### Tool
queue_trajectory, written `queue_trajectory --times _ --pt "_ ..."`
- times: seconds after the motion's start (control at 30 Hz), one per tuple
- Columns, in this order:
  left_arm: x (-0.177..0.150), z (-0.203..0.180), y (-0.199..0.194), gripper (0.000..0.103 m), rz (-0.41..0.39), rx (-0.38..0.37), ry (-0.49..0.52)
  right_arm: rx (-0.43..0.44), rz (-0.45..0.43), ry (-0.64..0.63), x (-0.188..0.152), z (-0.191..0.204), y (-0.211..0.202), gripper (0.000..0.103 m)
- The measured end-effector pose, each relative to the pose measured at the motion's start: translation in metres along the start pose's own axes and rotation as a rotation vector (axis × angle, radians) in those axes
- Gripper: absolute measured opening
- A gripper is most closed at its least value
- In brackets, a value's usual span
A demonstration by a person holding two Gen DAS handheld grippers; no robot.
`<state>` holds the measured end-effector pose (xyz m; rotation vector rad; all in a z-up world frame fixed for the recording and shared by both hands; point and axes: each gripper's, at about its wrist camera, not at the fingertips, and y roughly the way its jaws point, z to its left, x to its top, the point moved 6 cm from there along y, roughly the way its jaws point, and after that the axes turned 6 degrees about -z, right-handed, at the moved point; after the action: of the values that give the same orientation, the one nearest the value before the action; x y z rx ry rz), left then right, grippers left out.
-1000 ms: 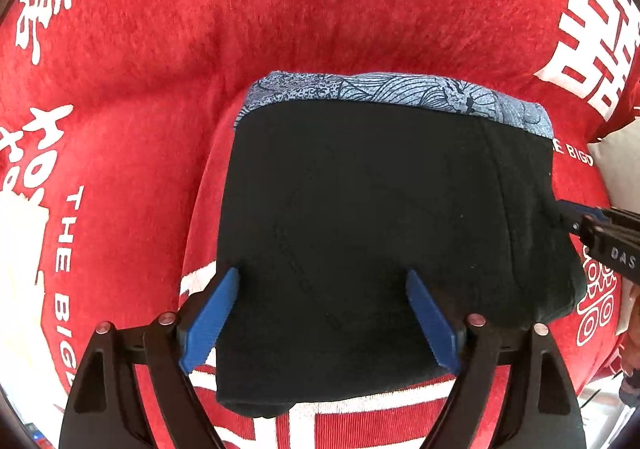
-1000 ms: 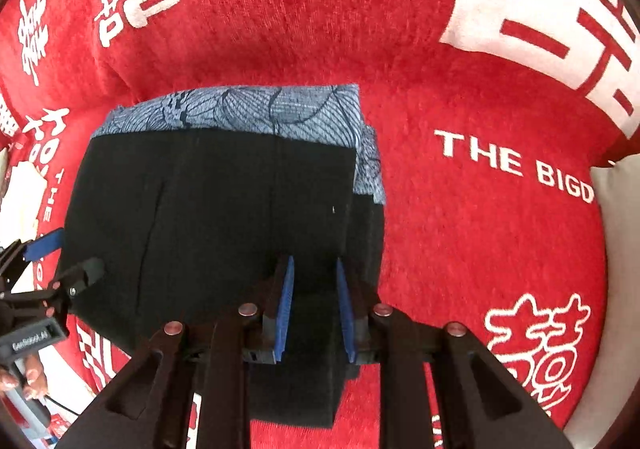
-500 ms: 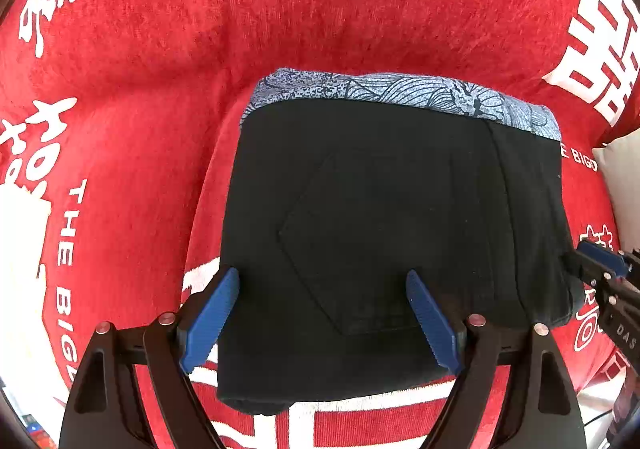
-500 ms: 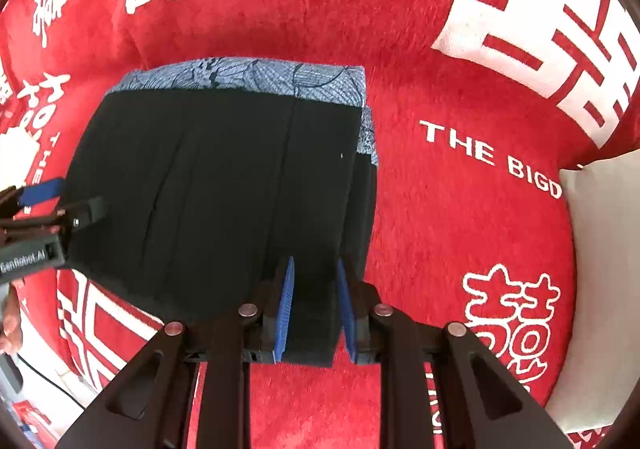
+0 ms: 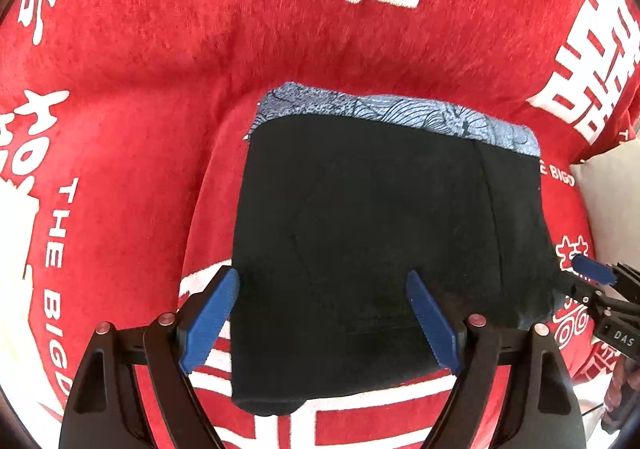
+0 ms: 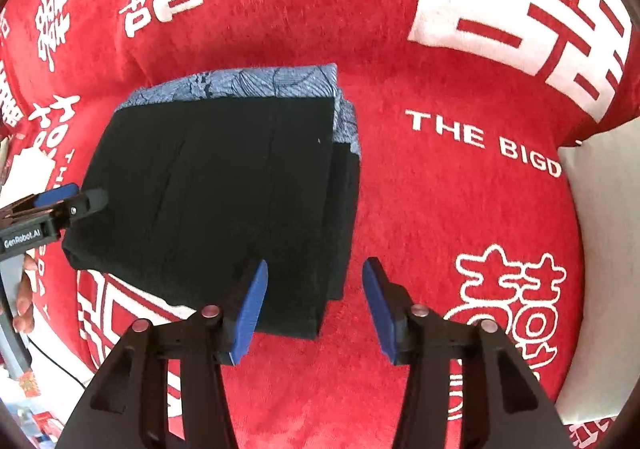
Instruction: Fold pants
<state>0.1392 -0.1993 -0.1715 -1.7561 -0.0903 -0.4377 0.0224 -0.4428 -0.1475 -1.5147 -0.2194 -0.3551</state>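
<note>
On the red blanket [image 6: 440,209], folded pants [image 5: 380,241] lie square; left gripper [image 5: 324,321] and right gripper [image 6: 316,305] both gape, holding nothing, bare fabric all around.

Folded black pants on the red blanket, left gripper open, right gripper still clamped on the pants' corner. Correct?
Not quite. The right gripper is open: the right wrist view shows its jaws spread, holding nothing. The folded black pants do lie on the red blanket with white lettering, and the left gripper is open.
</note>
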Motion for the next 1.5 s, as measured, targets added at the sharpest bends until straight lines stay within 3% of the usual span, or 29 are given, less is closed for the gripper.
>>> queue_trajectory --times 0.07,0.2,0.3,0.5,0.53,0.57,0.73,0.9,1.07,1.23,1.5 --pt "0.002 0.000 0.001 0.086 -0.004 -0.003 -0.004 0.011 0.006 0.007 -0.003 -0.001 0.000 0.056" --pt "0.007 0.001 0.001 0.086 -0.013 -0.073 -0.051 0.078 0.012 0.055 -0.005 -0.006 -0.001 0.070" --pt "0.012 0.006 0.007 0.087 0.032 -0.098 -0.050 0.130 0.016 0.103 -0.002 -0.014 0.000 0.070" --pt "0.018 0.008 0.015 0.087 0.025 -0.070 -0.031 0.163 0.027 0.163 0.001 -0.023 0.006 0.070" --pt "0.018 0.008 0.017 0.090 0.023 -0.066 -0.030 0.163 0.028 0.163 0.001 -0.023 0.007 0.070" --pt "0.018 0.006 0.019 0.102 0.032 -0.083 -0.034 0.160 0.029 0.164 0.001 -0.023 0.008 0.070" --pt "0.022 0.005 0.010 0.102 -0.005 -0.121 -0.058 0.158 0.013 0.168 0.003 -0.018 0.009 0.070" --pt "0.025 0.016 0.015 0.102 0.032 -0.100 -0.046 0.183 0.001 0.175 0.007 -0.024 0.007 0.070" --pt "0.038 0.038 0.024 0.102 0.062 -0.132 -0.046 0.289 0.020 0.237 0.019 -0.041 0.015 0.072" --pt "0.044 0.042 0.044 0.102 0.112 -0.123 0.040 0.424 0.062 0.315 0.031 -0.054 0.041 0.072" --pt "0.045 0.034 0.064 0.102 0.182 -0.263 0.111 0.603 0.126 0.352 0.028 -0.063 0.073 0.073"
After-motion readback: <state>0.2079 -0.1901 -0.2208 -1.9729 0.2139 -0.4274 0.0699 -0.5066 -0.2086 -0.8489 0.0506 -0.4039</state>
